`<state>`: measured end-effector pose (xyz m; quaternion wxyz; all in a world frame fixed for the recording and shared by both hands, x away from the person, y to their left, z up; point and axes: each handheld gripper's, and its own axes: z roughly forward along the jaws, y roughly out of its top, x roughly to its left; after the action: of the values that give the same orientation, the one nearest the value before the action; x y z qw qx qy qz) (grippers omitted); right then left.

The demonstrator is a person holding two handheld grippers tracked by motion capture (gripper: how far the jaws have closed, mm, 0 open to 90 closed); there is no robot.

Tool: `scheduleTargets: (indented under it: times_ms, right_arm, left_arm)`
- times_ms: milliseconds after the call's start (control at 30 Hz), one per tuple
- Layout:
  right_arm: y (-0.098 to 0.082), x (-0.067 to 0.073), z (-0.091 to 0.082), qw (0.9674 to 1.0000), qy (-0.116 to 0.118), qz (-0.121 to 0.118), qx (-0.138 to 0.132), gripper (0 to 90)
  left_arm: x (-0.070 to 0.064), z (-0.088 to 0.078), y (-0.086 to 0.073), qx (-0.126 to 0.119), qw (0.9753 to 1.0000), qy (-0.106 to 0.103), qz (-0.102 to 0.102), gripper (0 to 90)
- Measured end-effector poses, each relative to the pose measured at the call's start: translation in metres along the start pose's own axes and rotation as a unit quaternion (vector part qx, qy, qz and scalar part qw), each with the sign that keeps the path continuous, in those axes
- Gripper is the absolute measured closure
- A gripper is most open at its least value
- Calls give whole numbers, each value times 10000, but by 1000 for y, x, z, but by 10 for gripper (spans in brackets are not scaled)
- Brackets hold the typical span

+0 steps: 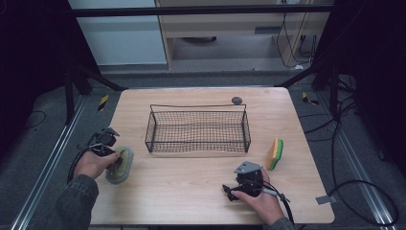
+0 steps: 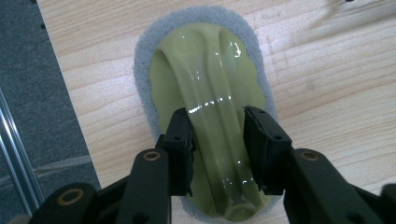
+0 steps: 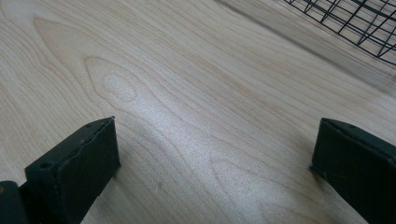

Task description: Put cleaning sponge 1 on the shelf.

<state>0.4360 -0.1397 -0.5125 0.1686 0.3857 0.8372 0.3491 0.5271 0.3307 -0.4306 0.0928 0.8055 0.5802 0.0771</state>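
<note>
A scrubber [image 1: 120,165] with a glossy yellow-green handle [image 2: 210,70] on a grey pad lies flat near the table's left edge. My left gripper [image 1: 115,160] [image 2: 217,128] reaches down over it, one jaw on each side of the handle's ridge, pads pressed against it. My right gripper [image 1: 229,191] [image 3: 215,140] rests low over bare wood at the front right, jaws wide apart with nothing between them. A black wire basket [image 1: 198,106] stands empty in the middle of the table; its corner [image 3: 355,23] shows in the right gripper view.
A yellow and green sponge [image 1: 275,153] stands on edge right of the basket. A small dark round object [image 1: 236,100] lies behind the basket. The wooden table [image 1: 191,182] ends close to the scrubber on the left, with a metal rail [image 2: 14,154] below.
</note>
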Motion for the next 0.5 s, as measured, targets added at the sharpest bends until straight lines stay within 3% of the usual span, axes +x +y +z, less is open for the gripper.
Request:
scheduleTargets:
  times_ms: [267, 500]
  right_arm:
    - [0, 0, 0, 10000, 4, -3, 0, 8]
    - [0, 0, 0, 10000, -1, -17, -4, 8]
  left_arm:
    - [3, -2, -1, -61, 9999, 69, 86, 704]
    - [5, -7, -1, -74, 9993, 134, 354, 707]
